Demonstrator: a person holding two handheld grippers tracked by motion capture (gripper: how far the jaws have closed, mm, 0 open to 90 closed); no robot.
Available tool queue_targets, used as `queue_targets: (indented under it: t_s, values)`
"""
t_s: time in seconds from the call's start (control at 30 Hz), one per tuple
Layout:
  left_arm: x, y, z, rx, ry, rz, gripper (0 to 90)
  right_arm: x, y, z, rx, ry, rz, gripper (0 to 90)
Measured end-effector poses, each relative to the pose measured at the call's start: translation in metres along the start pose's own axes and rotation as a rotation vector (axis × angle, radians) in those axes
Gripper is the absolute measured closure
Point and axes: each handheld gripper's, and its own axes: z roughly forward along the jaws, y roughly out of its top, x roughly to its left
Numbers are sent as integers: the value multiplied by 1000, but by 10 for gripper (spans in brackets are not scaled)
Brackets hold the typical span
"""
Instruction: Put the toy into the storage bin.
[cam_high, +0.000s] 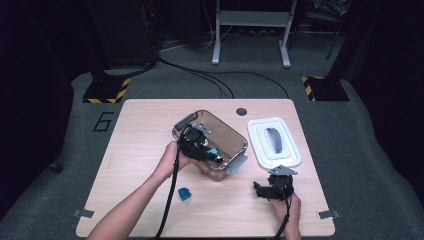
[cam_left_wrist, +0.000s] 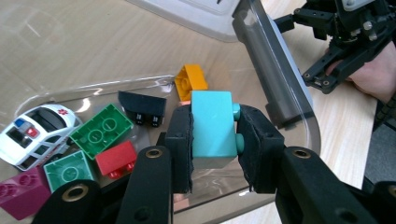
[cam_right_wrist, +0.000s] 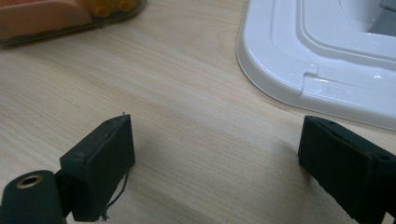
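Left gripper (cam_left_wrist: 214, 135), jaws pinched on a turquoise brick (cam_left_wrist: 212, 128), held over the open clear bin (cam_high: 235, 148) on the table (cam_high: 140, 130). Right gripper (cam_right_wrist: 215, 163), jaws spread and empty, rests on the table beside the white lid (cam_right_wrist: 322, 60). To finish well, lower the brick clear of the bin's rim before letting go. In the bin: a toy police car (cam_left_wrist: 35, 133), green bricks (cam_left_wrist: 100, 130), a red brick (cam_left_wrist: 116, 161), an orange brick (cam_left_wrist: 190, 81), a magenta brick (cam_left_wrist: 21, 193). A blue brick (cam_high: 185, 193) lies on the table, outside.
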Motion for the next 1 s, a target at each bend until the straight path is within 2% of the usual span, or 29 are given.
queue_targets:
  t_s: [0.3,0.43,0.5,0.6,0.8,0.83,0.87,1.0]
  values:
    - [-3,-4,0,7,-39,-12,659,0,0,0,0,0,2,100]
    - [-4,-4,-2,11,-33,-10,594,0,0,0,1,0,0,100]
    - [-4,-6,-6,1,-29,-13,528,0,0,0,0,0,0,100]
    - [-6,-10,-14,-18,-3,1,415,0,0,0,1,2,2,100]
    - [-11,-26,-36,-54,103,22,249,0,0,0,1,0,2,100]
    - [-14,-32,-43,-65,139,29,229,0,0,0,0,0,1,100]
    - [-14,-32,-43,-65,139,29,185,0,0,0,0,0,1,100]
    - [-20,-48,-54,-86,191,43,158,0,0,0,0,0,2,100]
